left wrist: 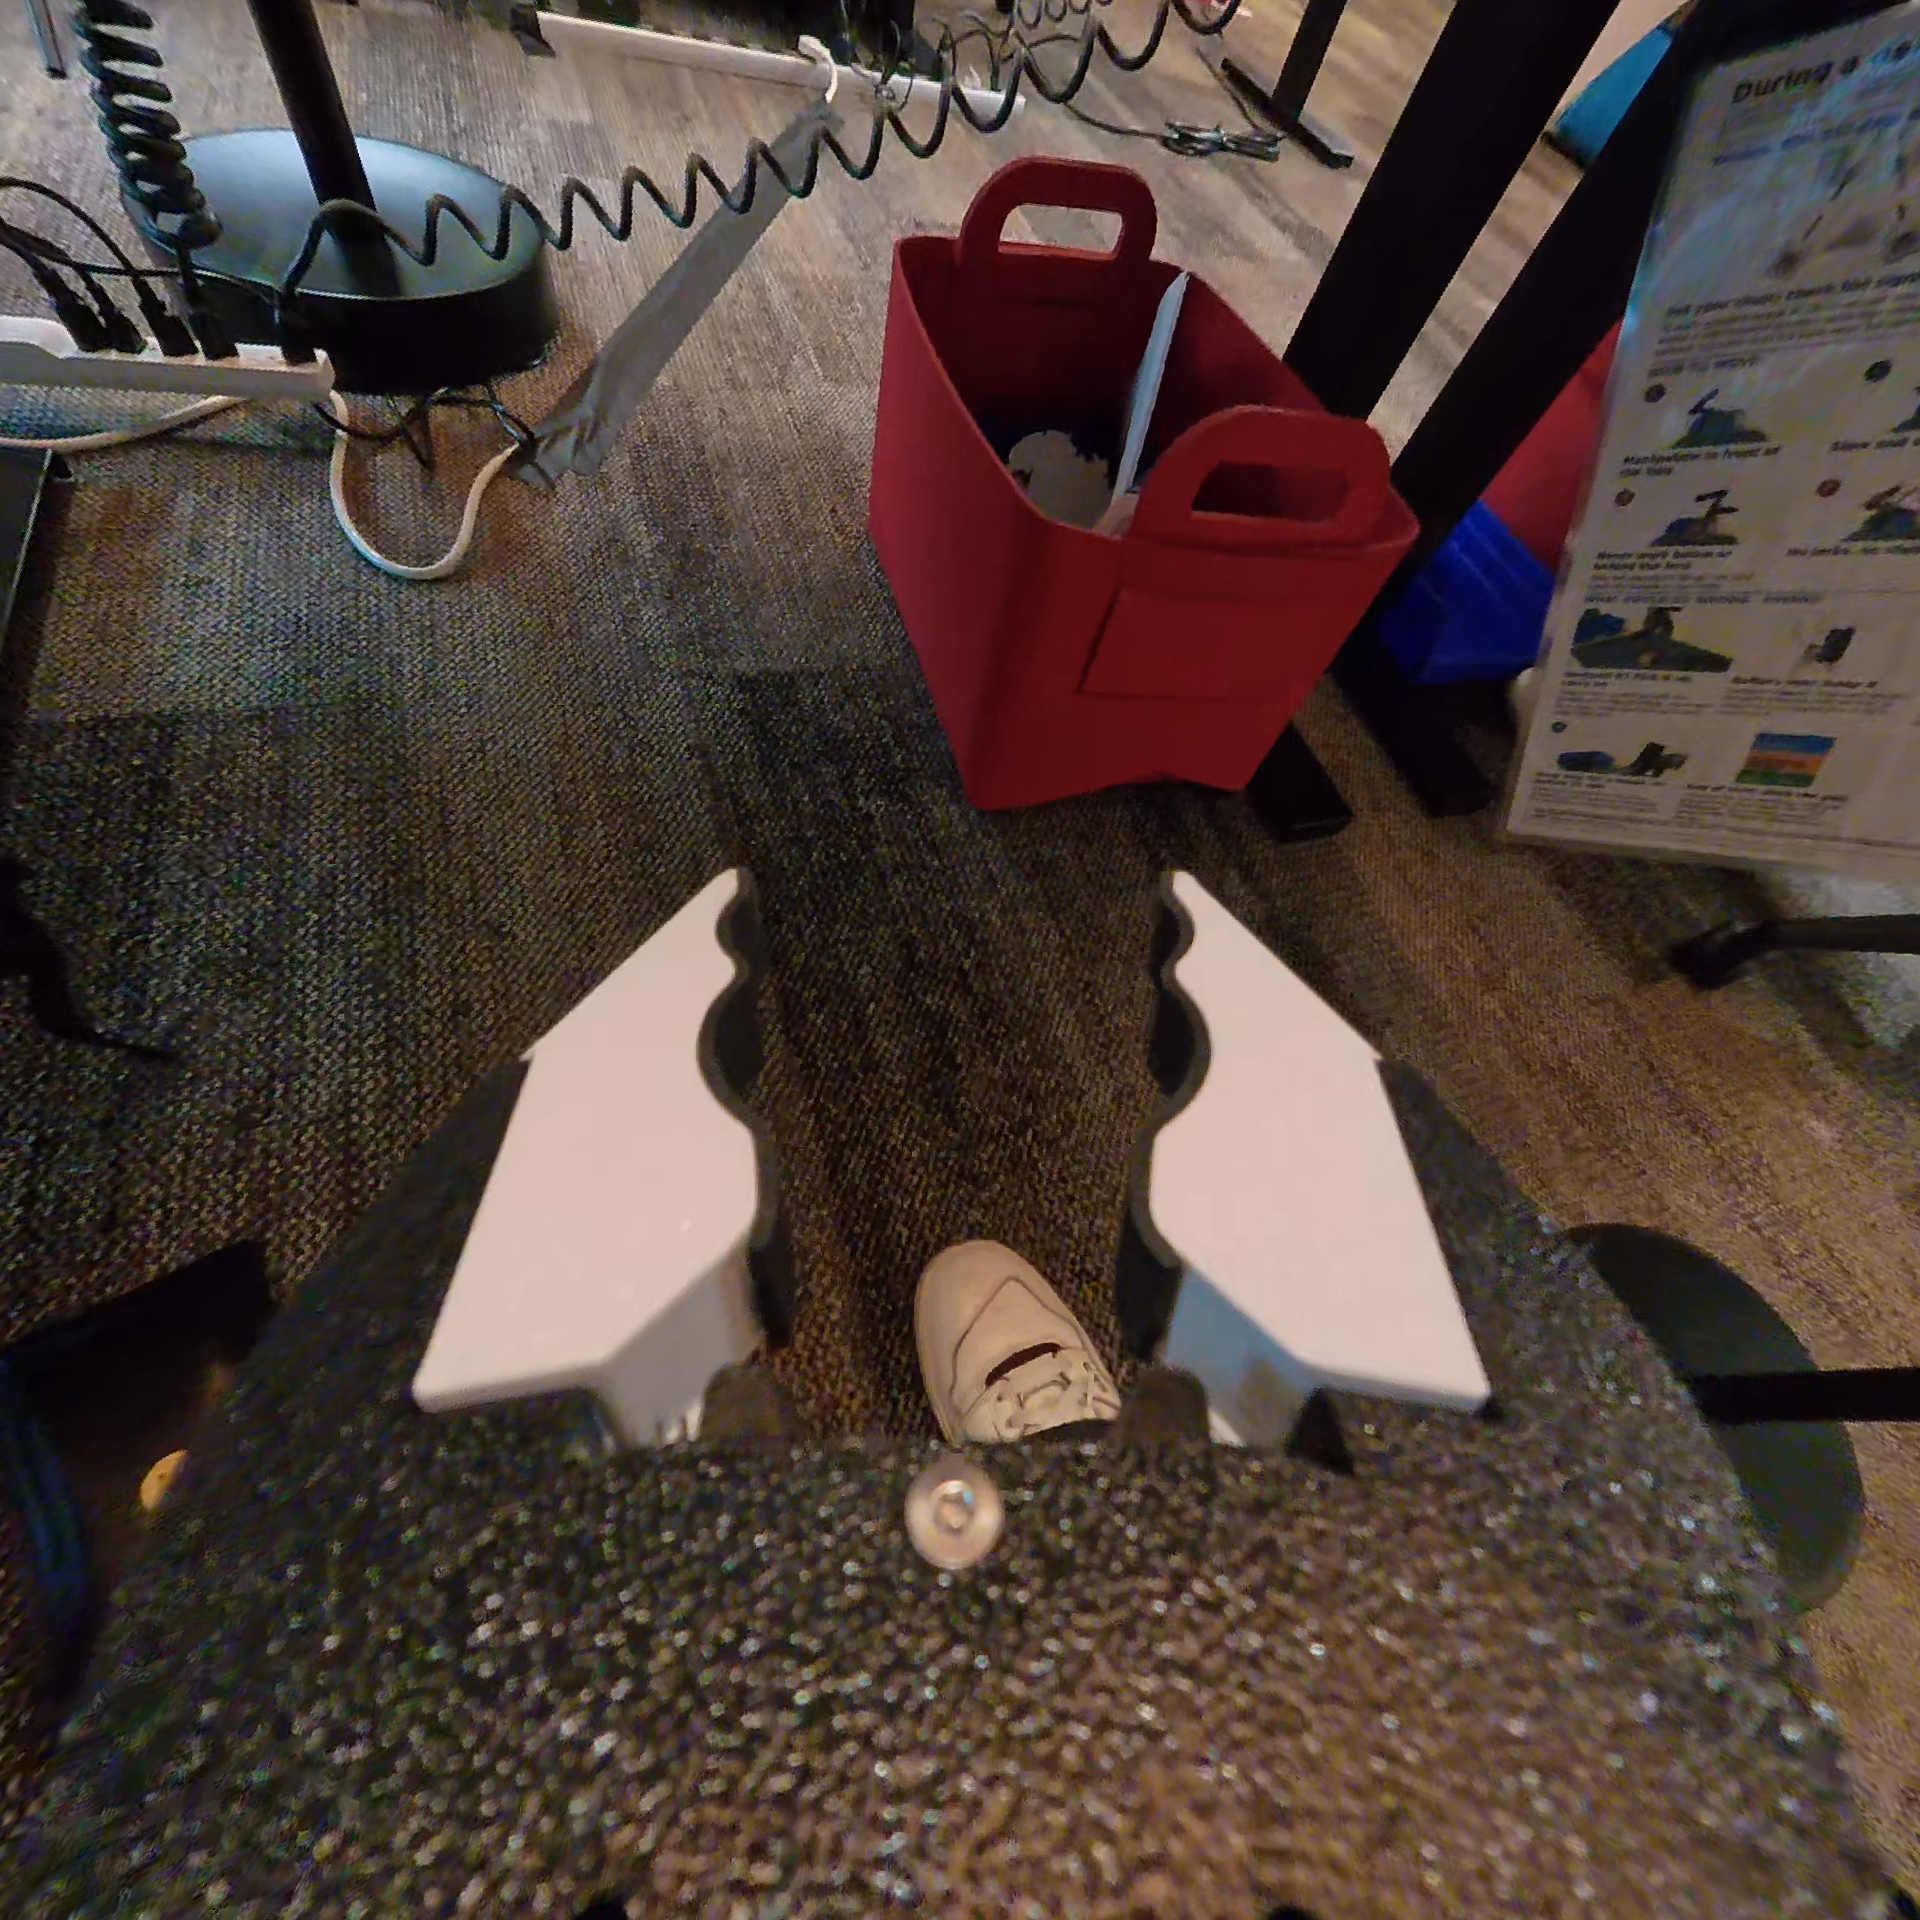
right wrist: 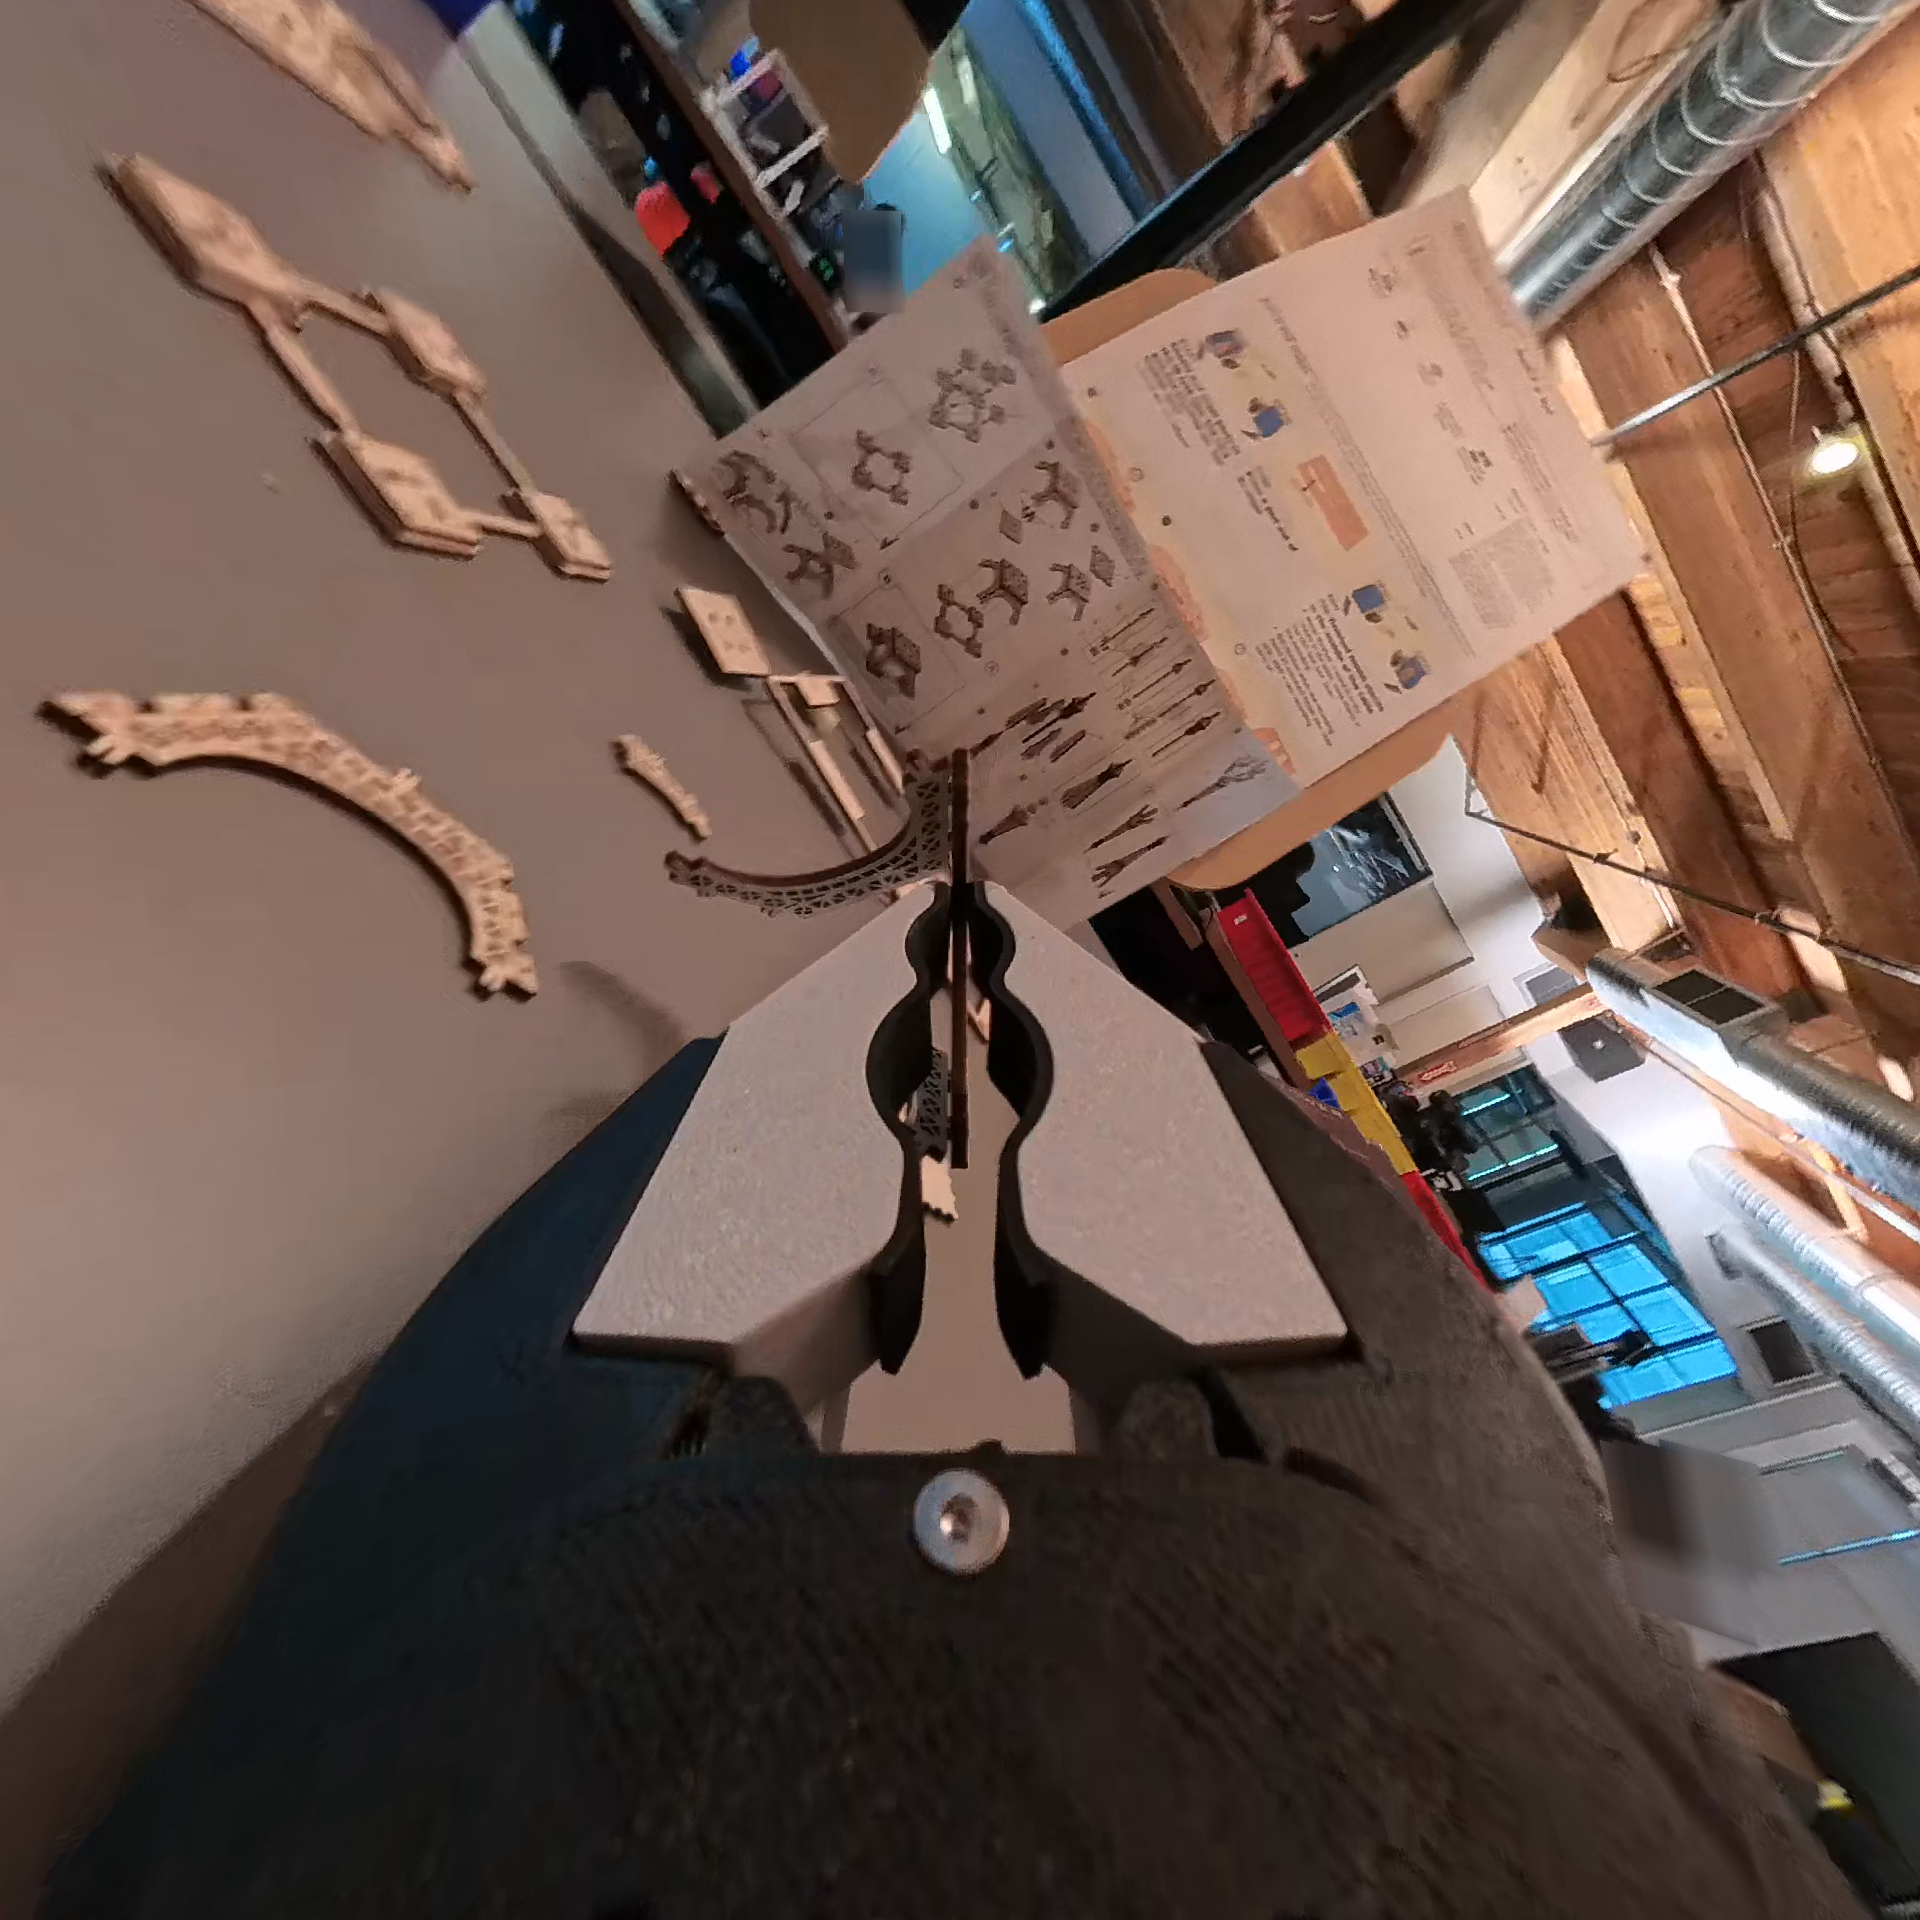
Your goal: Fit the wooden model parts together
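While the left gripper [left wrist: 956, 1091] hangs wide apart and empty over the carpet [left wrist: 364, 831], pointing down towards a red felt basket [left wrist: 1122, 582] and a white shoe [left wrist: 1013, 1340], it is no help to the work yet; I would bring it up to the counter [right wrist: 208, 1091] before anything else. Over on the right, the right gripper [right wrist: 961, 1039] is pinched narrow on a thin latticed wooden piece [right wrist: 951, 883], held edge-on and tilted hard relative to the counter. Loose parts lie flat there: a square frame with corner blocks [right wrist: 416, 436], a curved arch strip [right wrist: 343, 800] and a small strip [right wrist: 665, 784], apart from one another. An instruction sheet [right wrist: 987, 582] stands behind. Thin wood like this likely snaps, so I would level the piece, steady the mating part with the free gripper, and press slots together gently.
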`<state>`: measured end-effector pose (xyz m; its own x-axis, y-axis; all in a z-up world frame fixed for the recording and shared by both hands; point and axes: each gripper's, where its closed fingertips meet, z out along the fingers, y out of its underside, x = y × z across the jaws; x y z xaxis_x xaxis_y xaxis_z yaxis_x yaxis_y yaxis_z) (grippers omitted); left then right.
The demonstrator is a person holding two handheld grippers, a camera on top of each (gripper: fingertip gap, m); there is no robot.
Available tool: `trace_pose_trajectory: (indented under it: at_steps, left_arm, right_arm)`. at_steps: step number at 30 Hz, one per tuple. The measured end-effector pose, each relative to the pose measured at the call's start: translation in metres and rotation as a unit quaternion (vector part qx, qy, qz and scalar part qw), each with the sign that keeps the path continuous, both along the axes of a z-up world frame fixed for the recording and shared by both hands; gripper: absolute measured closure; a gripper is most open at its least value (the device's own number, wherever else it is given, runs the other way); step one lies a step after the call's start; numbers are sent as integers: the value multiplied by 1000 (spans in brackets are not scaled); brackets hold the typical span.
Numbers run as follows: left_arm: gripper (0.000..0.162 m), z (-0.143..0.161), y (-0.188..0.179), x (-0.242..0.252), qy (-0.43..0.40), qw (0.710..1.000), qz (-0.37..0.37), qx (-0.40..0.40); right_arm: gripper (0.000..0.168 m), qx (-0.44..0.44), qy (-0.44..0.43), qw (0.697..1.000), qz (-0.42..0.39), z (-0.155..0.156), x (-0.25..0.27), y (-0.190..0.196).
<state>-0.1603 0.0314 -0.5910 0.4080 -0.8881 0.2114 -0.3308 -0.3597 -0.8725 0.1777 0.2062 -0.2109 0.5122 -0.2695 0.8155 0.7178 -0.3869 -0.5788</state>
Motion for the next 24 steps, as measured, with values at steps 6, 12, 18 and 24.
trace_pose_trajectory:
  at_steps: [6, 12, 18, 24]
  left_arm:
    - [88, 25, 6, 12, -19, 1000, -9, 4]
    - [86, 92, 49, 36, -47, 994, -8, 94]
    - [93, 186, 114, 25, -81, 985, 66, 134]
    - [103, 335, 173, 11, -161, 957, 99, 222]
  right_arm:
    - [168, -47, -12, 999, -10, -16, -2, 2]
    - [168, -30, -8, 999, -23, -10, -2, -8]
    - [168, -33, -8, 999, -29, -12, 0, -7]
    - [168, -43, -11, 999, -32, -15, 0, -8]
